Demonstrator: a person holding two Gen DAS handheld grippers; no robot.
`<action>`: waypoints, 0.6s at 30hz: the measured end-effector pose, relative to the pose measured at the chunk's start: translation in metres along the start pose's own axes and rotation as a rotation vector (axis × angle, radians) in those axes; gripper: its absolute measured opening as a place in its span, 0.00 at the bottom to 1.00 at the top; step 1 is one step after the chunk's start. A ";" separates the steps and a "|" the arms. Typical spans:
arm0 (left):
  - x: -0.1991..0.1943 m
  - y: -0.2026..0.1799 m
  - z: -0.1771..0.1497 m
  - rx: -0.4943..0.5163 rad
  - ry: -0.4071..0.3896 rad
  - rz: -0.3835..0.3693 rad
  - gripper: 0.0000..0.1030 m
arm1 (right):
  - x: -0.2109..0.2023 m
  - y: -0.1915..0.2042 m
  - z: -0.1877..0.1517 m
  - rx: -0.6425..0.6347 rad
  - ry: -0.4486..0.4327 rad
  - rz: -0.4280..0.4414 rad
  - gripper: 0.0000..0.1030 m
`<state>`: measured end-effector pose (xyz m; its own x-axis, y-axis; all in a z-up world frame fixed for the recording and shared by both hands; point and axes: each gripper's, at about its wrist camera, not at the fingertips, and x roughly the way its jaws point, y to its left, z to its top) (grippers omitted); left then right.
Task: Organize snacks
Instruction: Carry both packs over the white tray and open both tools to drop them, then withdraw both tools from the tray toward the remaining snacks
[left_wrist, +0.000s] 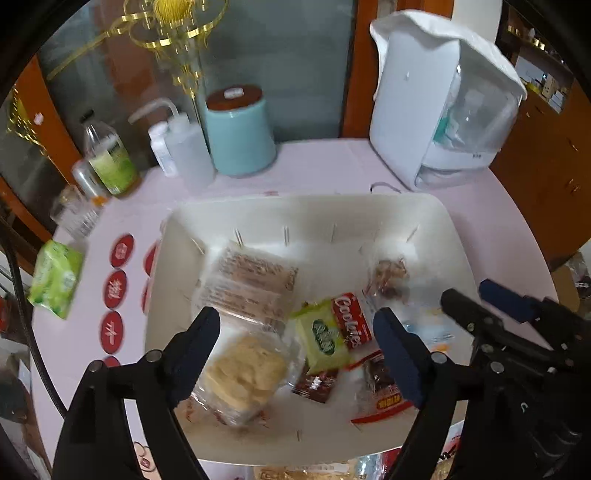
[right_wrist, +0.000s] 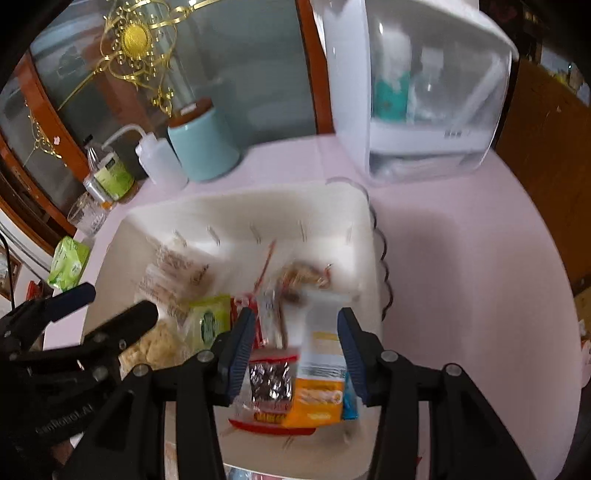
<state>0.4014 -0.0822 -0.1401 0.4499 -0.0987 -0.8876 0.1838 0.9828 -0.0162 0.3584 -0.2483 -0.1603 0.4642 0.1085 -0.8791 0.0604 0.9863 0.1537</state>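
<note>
A white bin (left_wrist: 295, 206) on the pink table holds several snacks: a green packet (left_wrist: 325, 339), a red Cookies pack (left_wrist: 351, 321), a clear bag of pale cake (left_wrist: 243, 373) and a red-edged pack (left_wrist: 384, 395). My left gripper (left_wrist: 297, 314) hangs open and wide above them, with nothing pressed between its fingers. In the right wrist view my right gripper (right_wrist: 296, 314) points down into the bin (right_wrist: 258, 199). A blurred orange and white packet (right_wrist: 317, 384) sits loose between its fingers, beside the red-edged pack (right_wrist: 269, 384). The left pad stands apart from the packet.
Behind the bin stand a white clear-fronted case (left_wrist: 443, 110), a teal canister (left_wrist: 240, 136), a squeeze bottle (left_wrist: 184, 147) and a green-labelled bottle (left_wrist: 110, 158). On the left are a glass (left_wrist: 74, 214), a green tissue pack (left_wrist: 55, 284) and red coasters (left_wrist: 114, 288). More packets (left_wrist: 306, 472) lie at the near edge.
</note>
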 end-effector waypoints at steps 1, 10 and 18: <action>0.004 0.000 -0.001 -0.001 0.009 0.005 0.82 | 0.001 0.001 -0.002 -0.009 0.006 -0.004 0.46; -0.004 -0.001 -0.013 0.030 0.005 0.024 0.82 | -0.010 0.005 -0.014 -0.028 -0.008 0.011 0.47; -0.038 -0.006 -0.020 0.028 -0.038 0.015 0.82 | -0.038 0.006 -0.021 -0.042 -0.037 0.029 0.47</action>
<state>0.3654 -0.0816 -0.1158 0.4859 -0.0903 -0.8693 0.2006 0.9796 0.0103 0.3230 -0.2442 -0.1355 0.4978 0.1335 -0.8570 0.0097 0.9872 0.1595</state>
